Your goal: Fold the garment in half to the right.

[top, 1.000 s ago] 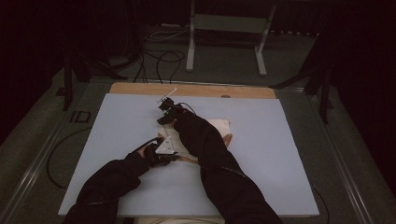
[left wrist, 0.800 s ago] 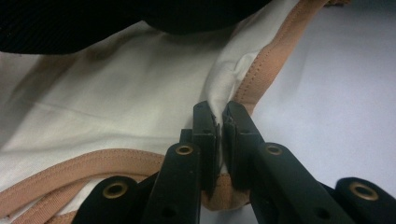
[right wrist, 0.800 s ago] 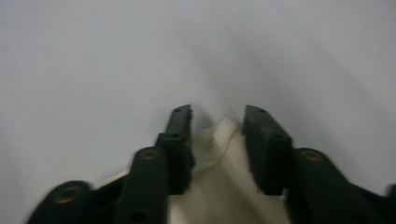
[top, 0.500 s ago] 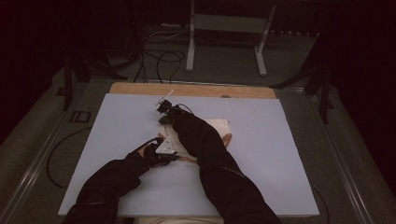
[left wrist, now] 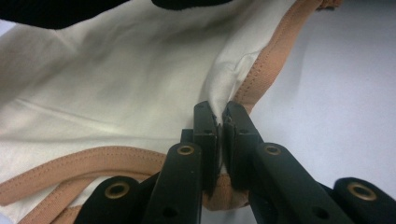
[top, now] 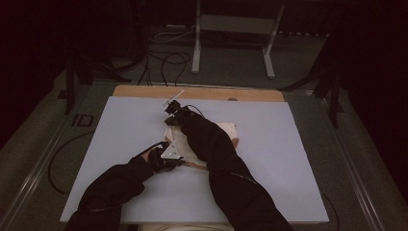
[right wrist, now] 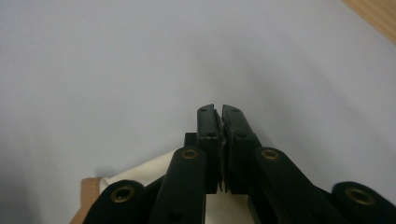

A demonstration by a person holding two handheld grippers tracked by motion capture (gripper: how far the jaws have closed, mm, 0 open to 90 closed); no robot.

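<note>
Your left gripper (left wrist: 219, 109) is clamped on the cream cotton garment with tan stitched elastic trim (left wrist: 116, 102): the black jaws pinch a raised fold of cream cloth right where the trim band runs past the tips. Your right gripper (right wrist: 219, 108) has just been closing and now sits with its jaws together; the cream cloth lies under and behind the jaws in the right gripper view, but you can't tell from it whether any cloth is caught between the pads.

The left gripper view gives the detail: soft wrinkled weave, a ribbed tan band with two rows of stitching curving along the near edge and up the right side, a black sleeve across the top. The right gripper view gives instead the bare matte pale-blue table sheet (right wrist: 140, 65) ahead of the tips and a strip of wooden board at the far right corner.

The high view places it all: the garment (top: 226, 132) lies flat near the middle of the blue sheet (top: 298, 159), the left gripper (top: 168, 156) at its near-left corner, the right gripper (top: 174, 115) at its far-left corner, both black-sleeved forearms crossing the near edge. The wooden board (top: 240, 94) shows along the far edge of the sheet.
</note>
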